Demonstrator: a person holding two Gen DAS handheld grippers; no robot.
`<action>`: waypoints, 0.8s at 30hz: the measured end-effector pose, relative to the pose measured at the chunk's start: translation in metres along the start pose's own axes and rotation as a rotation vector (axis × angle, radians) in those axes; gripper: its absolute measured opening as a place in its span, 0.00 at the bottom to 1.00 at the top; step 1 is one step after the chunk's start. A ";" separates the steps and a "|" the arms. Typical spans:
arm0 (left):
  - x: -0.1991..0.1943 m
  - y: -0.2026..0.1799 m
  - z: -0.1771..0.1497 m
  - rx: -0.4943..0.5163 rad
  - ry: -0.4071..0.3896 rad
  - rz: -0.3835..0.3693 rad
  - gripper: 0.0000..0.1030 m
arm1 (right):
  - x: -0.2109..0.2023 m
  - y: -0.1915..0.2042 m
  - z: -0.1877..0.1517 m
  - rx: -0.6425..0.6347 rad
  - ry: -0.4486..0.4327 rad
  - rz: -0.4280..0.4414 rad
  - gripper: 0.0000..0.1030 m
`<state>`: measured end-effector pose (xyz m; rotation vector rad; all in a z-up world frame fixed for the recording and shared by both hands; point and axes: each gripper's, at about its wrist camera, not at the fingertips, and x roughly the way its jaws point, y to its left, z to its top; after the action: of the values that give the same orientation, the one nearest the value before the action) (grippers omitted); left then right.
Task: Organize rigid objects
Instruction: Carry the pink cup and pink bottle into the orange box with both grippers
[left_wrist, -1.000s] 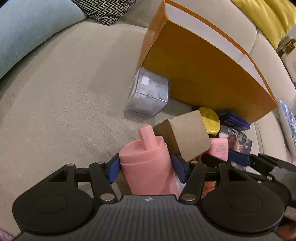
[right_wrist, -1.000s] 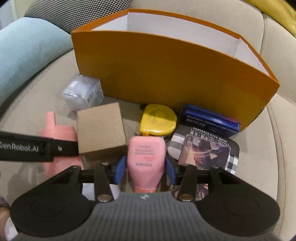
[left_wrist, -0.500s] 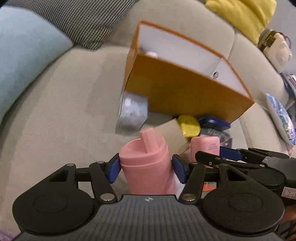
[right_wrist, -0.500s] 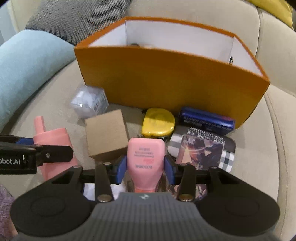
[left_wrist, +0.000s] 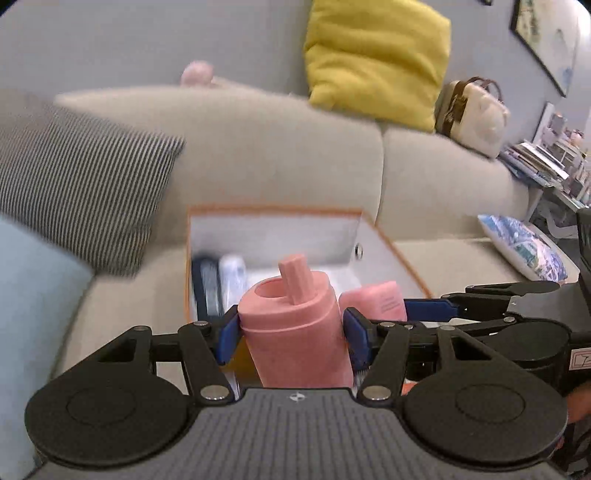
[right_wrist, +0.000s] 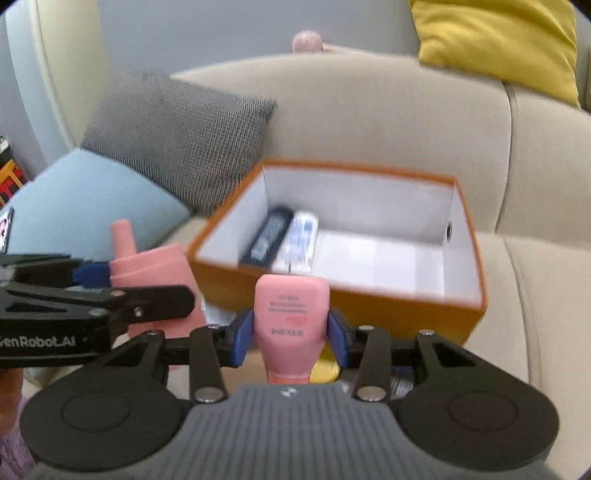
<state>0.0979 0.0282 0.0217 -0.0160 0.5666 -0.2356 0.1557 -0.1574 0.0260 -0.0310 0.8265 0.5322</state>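
Right wrist: orange box (right_wrist: 388, 314) right half bare.

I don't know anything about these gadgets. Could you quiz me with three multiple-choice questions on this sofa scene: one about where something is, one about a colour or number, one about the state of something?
1. Where do the two packs already put away lie in the orange box?
A. at its left end
B. at its right end
C. stacked in the middle

2. What colour is the inside of the box?
A. orange
B. white
C. black

3. What is the right gripper doing?
A. hanging open and empty
B. clamped on a pink tube
C. clamped on a yellow tape measure

Answers:
1. A: the dark pack and the white pack lie side by side against the left wall.
2. B: the walls and floor inside are white; only the outside is orange.
3. B: its blue fingers press both sides of the pink tube.
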 end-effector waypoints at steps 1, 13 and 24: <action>0.001 -0.001 0.009 0.010 -0.009 -0.004 0.65 | 0.000 -0.003 0.008 0.000 -0.009 -0.001 0.44; 0.098 0.022 0.064 -0.081 0.178 -0.109 0.65 | 0.064 -0.058 0.087 0.099 0.052 -0.009 0.44; 0.194 0.045 0.062 -0.131 0.393 -0.147 0.65 | 0.169 -0.098 0.087 0.078 0.277 -0.032 0.44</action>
<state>0.2995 0.0256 -0.0320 -0.1410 0.9737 -0.3473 0.3545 -0.1485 -0.0511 -0.0470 1.1151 0.4704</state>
